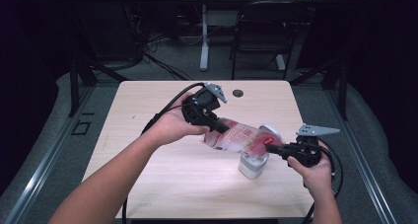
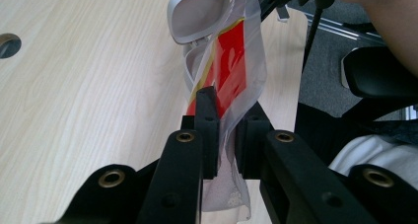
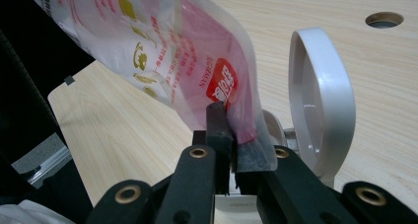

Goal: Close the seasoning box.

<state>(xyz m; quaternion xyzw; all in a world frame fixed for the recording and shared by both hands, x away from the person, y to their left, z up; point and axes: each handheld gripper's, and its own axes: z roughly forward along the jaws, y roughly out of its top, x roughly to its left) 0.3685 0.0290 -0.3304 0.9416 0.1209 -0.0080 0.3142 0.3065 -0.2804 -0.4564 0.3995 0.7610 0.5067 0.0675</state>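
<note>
Right tongs [image 3: 231, 130]: jaws closed hard on the red-printed end of the plastic pouch [image 1: 236, 137], film pinched flat between the pads. Left tongs [image 2: 227, 128]: jaws nearly closed around the opposite, plain end of the pouch; the film passes between the pads, though a narrow gap shows beside one of them, so this grip looks lighter.

The pouch hangs stretched between the two sets of tongs, clear of the bench [image 1: 148, 184], sloping down from the left tongs toward the right tongs.

Directly under the right tongs stands a small white container [image 1: 252, 166], its hinged lid [image 3: 320, 100] swung upright and open just beyond the jaws.

Progress, as judged: pouch lifted and brought above the open container — that part is done. Remaining: emptying or feeding the pouch into the container, then closing the lid. Whether the pouch is already open cannot be told.

Clearances: the raised lid stands just beside the right tongs and the pouch's lower end — the closest obstruction. The container sits near the bench's right front corner, close to the edge. Open bench lies left of and beyond the left tongs.
</note>
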